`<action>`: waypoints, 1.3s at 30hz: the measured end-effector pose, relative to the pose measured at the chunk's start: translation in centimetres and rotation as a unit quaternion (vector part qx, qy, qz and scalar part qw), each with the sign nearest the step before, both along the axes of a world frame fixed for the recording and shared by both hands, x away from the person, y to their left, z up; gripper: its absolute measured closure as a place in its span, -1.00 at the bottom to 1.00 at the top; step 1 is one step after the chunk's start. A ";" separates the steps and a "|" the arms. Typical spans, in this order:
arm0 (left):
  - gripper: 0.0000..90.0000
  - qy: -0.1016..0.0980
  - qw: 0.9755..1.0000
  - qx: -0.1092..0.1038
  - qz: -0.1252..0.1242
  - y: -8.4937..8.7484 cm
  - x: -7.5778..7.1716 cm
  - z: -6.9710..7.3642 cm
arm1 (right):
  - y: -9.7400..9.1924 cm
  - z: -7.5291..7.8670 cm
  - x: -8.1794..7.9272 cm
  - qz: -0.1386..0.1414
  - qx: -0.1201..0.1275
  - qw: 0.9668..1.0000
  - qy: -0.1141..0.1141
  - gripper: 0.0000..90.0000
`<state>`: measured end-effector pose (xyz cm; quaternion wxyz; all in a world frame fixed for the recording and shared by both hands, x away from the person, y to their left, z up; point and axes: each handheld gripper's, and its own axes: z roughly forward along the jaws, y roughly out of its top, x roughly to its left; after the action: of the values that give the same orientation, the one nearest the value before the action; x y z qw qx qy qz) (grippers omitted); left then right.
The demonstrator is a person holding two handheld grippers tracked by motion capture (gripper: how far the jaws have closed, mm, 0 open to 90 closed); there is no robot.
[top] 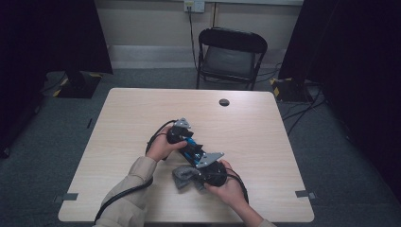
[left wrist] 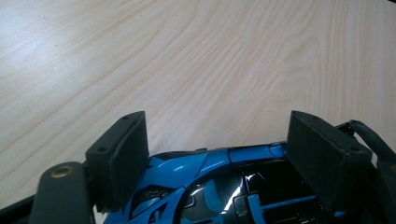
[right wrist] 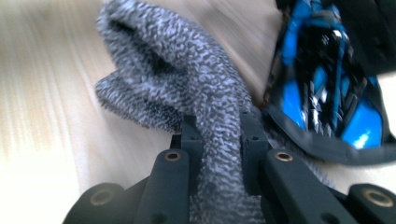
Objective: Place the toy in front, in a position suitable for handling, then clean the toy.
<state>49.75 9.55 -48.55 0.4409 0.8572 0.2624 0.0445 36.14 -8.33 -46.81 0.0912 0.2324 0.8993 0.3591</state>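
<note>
On the light wood worktop (top: 142, 123), near the middle of its near edge, the two hand-held grippers meet over a grey knitted sock (top: 183, 176).

The right hand-held gripper (top: 204, 171) lies low at the near edge, held in the person's right hand (top: 230, 187). In the right gripper view its jaws are closed tight on a fold of the sock (right wrist: 187, 88), the fabric pinched between the two black pads (right wrist: 190, 140) and bunching up beyond them toward the worktop (right wrist: 56, 93). A grey three-cornered plate (top: 209, 159) sits on top of this gripper.

The left hand-held gripper (top: 189, 142) comes in from the left, held in the left hand (top: 161, 147), and points toward the right one; the two look to be touching or just beside each other in the high view. In the left gripper view its jaws stand wide apart, with one pad (left wrist: 122, 154) at the left and the other at the right, and nothing gripped between them. Between and below the pads shows a glossy blue and black part (left wrist: 224, 186), most likely the other gripper's body. The same blue and black shape (right wrist: 327, 79) appears just right of the sock in the right gripper view, which is blurred.

A black folding chair (top: 230, 54) stands beyond the far edge of the worktop, and a small dark round hole (top: 224, 102) sits near that far edge.
</note>
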 end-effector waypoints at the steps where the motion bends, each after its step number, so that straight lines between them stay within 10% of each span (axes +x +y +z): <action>1: -0.52 -0.005 1.000 0.005 -0.001 0.1 -0.1 0.1 | -0.3 -0.1 0.0 -0.007 -0.001 1.000 -0.002 0.72; 14: -0.32 -0.006 0.999 0.006 -0.038 0.2 -1.7 0.9 | -3.4 0.1 0.5 -0.055 -0.008 0.998 -0.017 0.74; 18: -0.27 0.009 1.000 0.003 -0.029 0.7 -1.8 0.9 | -4.0 0.1 0.7 -0.060 -0.013 0.998 -0.018 0.74; 30: -0.55 -0.049 0.997 0.050 0.025 1.8 1.3 2.1 | -4.4 -0.1 0.6 -0.052 -0.022 0.998 -0.018 0.73; 39: -0.48 -0.046 0.997 0.040 0.045 1.8 2.0 0.1 | -4.2 0.0 0.5 -0.049 -0.031 0.998 -0.022 0.73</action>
<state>51.73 11.31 -48.47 0.4154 0.8585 0.2781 0.1144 36.61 -12.49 -46.83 0.1357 0.2647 0.8954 0.3312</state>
